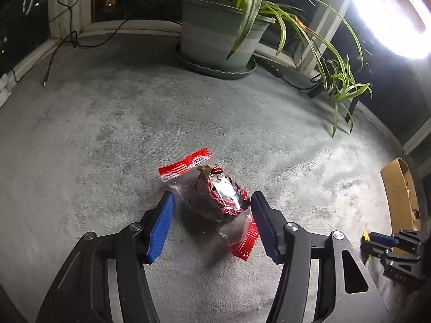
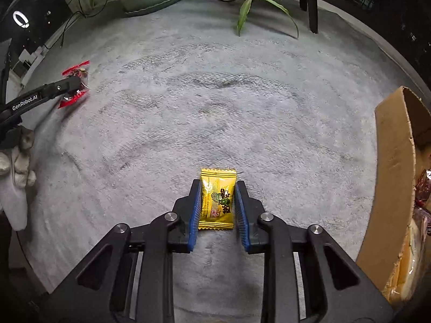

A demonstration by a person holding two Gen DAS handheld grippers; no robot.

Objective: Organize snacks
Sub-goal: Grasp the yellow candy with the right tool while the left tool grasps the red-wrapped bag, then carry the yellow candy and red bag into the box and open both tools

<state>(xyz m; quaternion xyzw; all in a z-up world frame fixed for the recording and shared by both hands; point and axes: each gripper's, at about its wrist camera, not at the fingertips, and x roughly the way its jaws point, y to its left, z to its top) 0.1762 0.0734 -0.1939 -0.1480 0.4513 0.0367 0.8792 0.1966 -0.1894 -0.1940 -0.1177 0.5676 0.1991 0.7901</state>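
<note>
So the snack sorting looks partway done here, going by what's lying where. The cardboard box [image 2: 396, 167] sits at the right edge of the grey carpet [image 2: 215, 94], and it already has a few wrapped snacks inside: something reddish-brown near the top and paler, clear-wrapped stuff lower down. Can't really tell what they are or how many, since the box wall hides most of it.

Two snacks are not in the box yet. The right gripper [image 2: 218, 202] is clamped on a yellow snack packet [image 2: 217, 199], blue pads pressed against both long sides. The packet looks like it's still down at carpet level, just beside the box, so that one probably goes in next.

Over on the left, the left gripper [image 1: 212, 204] straddles a red-and-clear snack pack [image 1: 212, 196] with a dark cake-like thing inside. The jaws stand wider than the pack; the right pad sits right at the wrapper while the left one shows a small gap, so it reads as let go rather than gripped. That pack rests on the carpet, well apart from the box.

Nothing else loose shows on the carpet, so these two may be the last. There's also a potted plant [image 1: 221, 35] at the back, not part of the job.
</note>
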